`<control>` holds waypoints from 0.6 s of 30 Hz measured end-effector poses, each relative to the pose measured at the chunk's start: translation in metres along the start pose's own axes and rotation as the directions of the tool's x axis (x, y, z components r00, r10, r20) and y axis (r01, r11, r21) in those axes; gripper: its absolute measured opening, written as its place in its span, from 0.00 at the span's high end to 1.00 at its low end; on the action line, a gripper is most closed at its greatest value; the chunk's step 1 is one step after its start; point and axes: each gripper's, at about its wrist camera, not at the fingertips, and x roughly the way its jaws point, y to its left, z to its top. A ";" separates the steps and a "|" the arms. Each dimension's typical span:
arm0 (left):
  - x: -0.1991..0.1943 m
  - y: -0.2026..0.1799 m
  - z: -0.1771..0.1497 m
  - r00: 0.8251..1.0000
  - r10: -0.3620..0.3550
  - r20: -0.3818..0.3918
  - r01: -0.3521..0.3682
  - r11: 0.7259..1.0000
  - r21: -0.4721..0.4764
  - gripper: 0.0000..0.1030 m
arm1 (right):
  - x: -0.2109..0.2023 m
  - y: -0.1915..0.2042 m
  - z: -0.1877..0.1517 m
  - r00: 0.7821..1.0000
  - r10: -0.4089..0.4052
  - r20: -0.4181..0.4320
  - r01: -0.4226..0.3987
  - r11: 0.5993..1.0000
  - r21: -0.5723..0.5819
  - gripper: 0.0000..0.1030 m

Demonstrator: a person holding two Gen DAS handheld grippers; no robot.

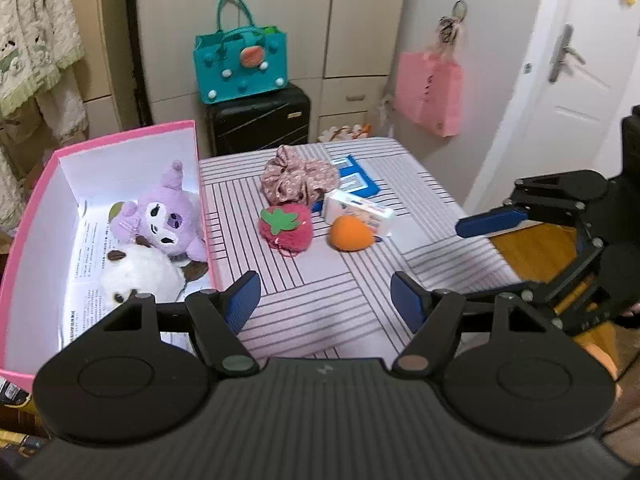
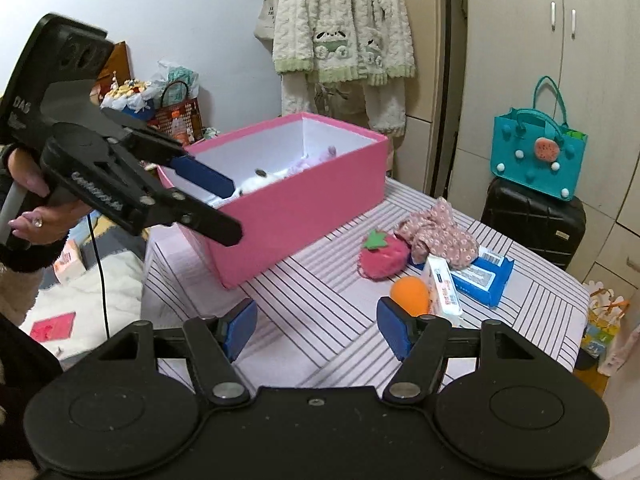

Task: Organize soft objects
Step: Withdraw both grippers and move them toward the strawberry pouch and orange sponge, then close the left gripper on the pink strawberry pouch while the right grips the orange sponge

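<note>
Two grippers are seen above a striped surface (image 1: 320, 304), and neither has hold of anything. The left gripper (image 1: 325, 300) is held with its blue pads well apart, only bare striped cloth showing between them; the right gripper (image 2: 316, 330) is likewise spread, with nothing pressed by its pads. In the left wrist view the right gripper (image 1: 492, 222) is seen at the right edge of the surface, and in the right wrist view the left gripper (image 2: 222, 204) is seen just in front of the pink box (image 2: 304, 216), gripped by a hand (image 2: 38, 200) in a dark sleeve.

The pink box (image 1: 36, 196) is placed at the left end of the surface. Inside it a purple plush toy (image 1: 168, 216) is laid against a white plush toy (image 1: 140, 276), the two touching (printed paper lines the box floor).

Outside the box, near the middle of the surface, a red strawberry plush (image 1: 286, 228) is set just beside an orange ball (image 1: 350, 234). Behind them a floral fabric scrunchie (image 1: 298, 180) is bunched, resting partly on a blue packet (image 1: 358, 180). A white carton (image 1: 360, 210) is found touching the orange ball.

Beyond the surface a teal felt bag (image 1: 240, 62) is stood on a black suitcase (image 1: 260, 120).
</note>
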 end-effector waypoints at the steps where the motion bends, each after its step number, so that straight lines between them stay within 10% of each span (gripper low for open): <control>1: 0.006 -0.001 0.000 1.000 0.007 -0.002 -0.007 1.000 -0.002 0.32 | 0.004 -0.004 -0.002 1.000 -0.001 -0.001 0.001 1.000 0.008 0.30; 10: 0.048 -0.024 0.008 0.985 0.167 0.053 -0.172 0.978 0.114 0.34 | 0.041 -0.031 -0.028 0.996 0.031 0.078 -0.031 1.000 -0.005 0.30; 18: 0.075 -0.036 0.019 0.985 0.165 0.043 -0.169 0.977 0.133 0.34 | 0.069 -0.032 -0.032 0.996 -0.021 0.082 0.026 0.998 -0.053 0.30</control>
